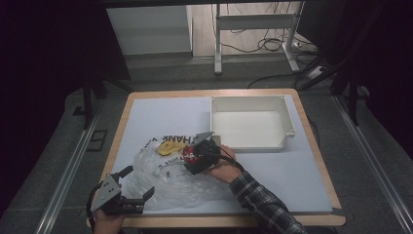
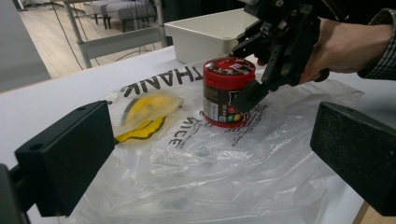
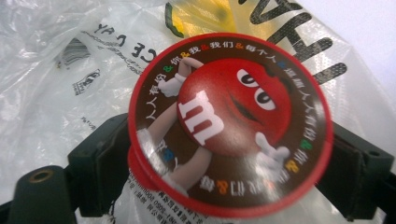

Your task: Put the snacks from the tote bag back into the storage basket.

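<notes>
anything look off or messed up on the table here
Nothing is spilled or damaged. The candy tub stands upright on the crumpled plastic bag, with the right hand-held gripper around it. The bag lies flat and wrinkled rather than open, and the white bin sits squarely behind.

Candy tub (image 2: 228,92): glossy plastic, printed lid with sheen, centre of frame. Bag (image 2: 201,158) under it: thin clear plastic film, crinkled, shiny. Left gripper (image 2: 205,163): matt black plastic jaws, slightly textured, lower corners. Bin (image 1: 251,122), upper right: smooth matt white plastic. Table (image 1: 160,109): matt pale top, wood edge.
</notes>
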### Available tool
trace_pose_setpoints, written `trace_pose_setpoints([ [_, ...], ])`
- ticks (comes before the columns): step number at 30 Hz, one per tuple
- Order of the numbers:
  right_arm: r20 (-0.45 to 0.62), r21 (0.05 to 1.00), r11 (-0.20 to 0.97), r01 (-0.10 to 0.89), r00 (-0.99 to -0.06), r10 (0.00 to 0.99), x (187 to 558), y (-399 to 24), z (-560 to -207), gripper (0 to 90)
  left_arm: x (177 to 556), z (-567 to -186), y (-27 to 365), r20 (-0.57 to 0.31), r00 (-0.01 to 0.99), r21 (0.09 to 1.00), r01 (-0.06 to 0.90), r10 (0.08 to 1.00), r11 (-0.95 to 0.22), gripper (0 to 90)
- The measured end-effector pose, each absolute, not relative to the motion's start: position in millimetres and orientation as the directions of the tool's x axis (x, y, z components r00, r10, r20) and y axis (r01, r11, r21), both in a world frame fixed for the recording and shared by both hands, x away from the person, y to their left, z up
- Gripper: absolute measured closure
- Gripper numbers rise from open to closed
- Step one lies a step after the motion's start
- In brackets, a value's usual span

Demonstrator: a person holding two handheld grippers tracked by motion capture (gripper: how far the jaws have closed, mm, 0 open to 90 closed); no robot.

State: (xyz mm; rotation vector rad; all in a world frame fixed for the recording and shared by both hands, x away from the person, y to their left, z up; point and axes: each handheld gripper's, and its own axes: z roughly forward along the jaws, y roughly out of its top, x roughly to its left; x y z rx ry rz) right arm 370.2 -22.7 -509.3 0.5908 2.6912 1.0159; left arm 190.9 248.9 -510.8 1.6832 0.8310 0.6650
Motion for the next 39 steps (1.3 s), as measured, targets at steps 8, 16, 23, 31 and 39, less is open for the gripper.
trace_pose_setpoints([
  [8, -0.048, 0.664, 0.684, 0.301, -0.896, 0.441, 373, -18, -517, 18.4, 191, -511, 249, 0.018, 0.598, 0.968, 0.192, 0.801, -0.164, 0.0],
  [16, -0.047, 0.664, 0.680, 0.312, -0.890, 0.454, 373, -16, -521, 25.1, 191, -511, 249, 0.018, 0.599, 0.968, 0.191, 0.801, -0.164, 0.0],
  [23, -0.047, 0.667, 0.675, 0.317, -0.886, 0.462, 373, -16, -521, 25.8, 191, -511, 249, 0.018, 0.599, 0.968, 0.191, 0.800, -0.165, 0.0],
  [31, -0.061, 0.676, 0.652, 0.344, -0.855, 0.514, 368, -14, -521, 26.0, 191, -511, 249, 0.018, 0.599, 0.968, 0.191, 0.800, -0.165, 0.0],
  [39, -0.067, 0.689, 0.638, 0.344, -0.846, 0.529, 363, -13, -513, 26.0, 191, -511, 249, 0.018, 0.599, 0.968, 0.191, 0.801, -0.165, 0.0],
])
